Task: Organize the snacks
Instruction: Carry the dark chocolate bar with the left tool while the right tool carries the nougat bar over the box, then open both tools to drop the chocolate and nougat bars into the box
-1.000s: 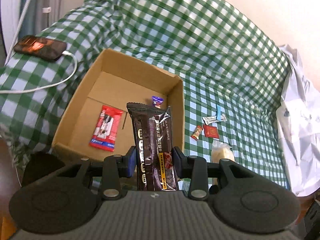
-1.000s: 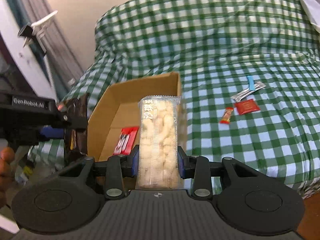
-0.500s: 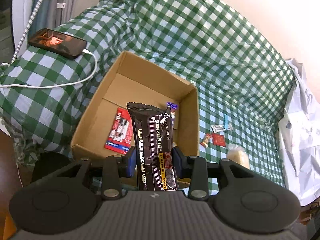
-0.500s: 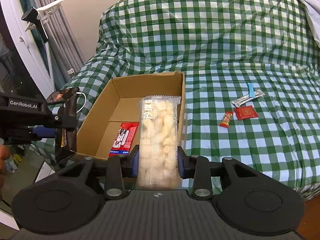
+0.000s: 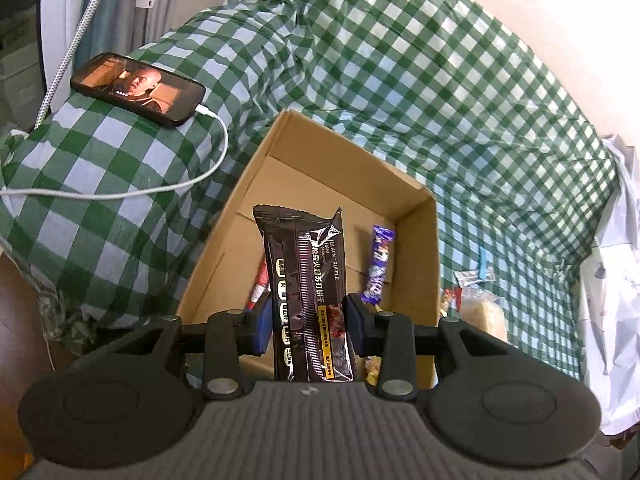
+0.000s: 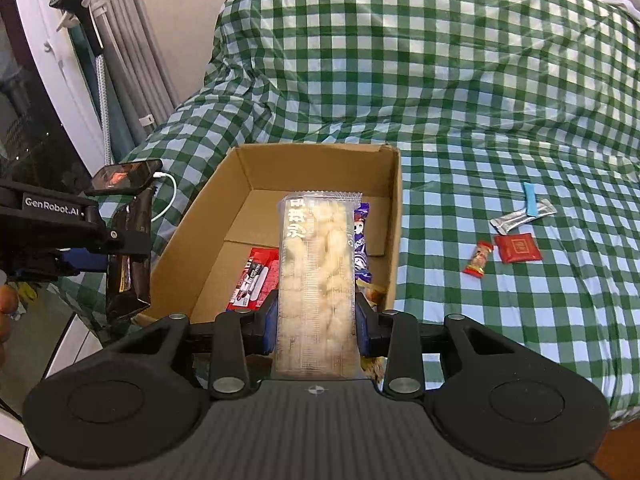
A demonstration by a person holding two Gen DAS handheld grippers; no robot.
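My left tool grips the black packet, my right tool the clear packet; releasing short of the box risks packets catching its rim.

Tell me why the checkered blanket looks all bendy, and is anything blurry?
Left wrist view: the fisheye lens bows the checked blanket and curves the dark corners; the black snack pack in the left claw is sharp. Right wrist view: same bulge; the pale puffed snack in the right claw looks a bit soft.
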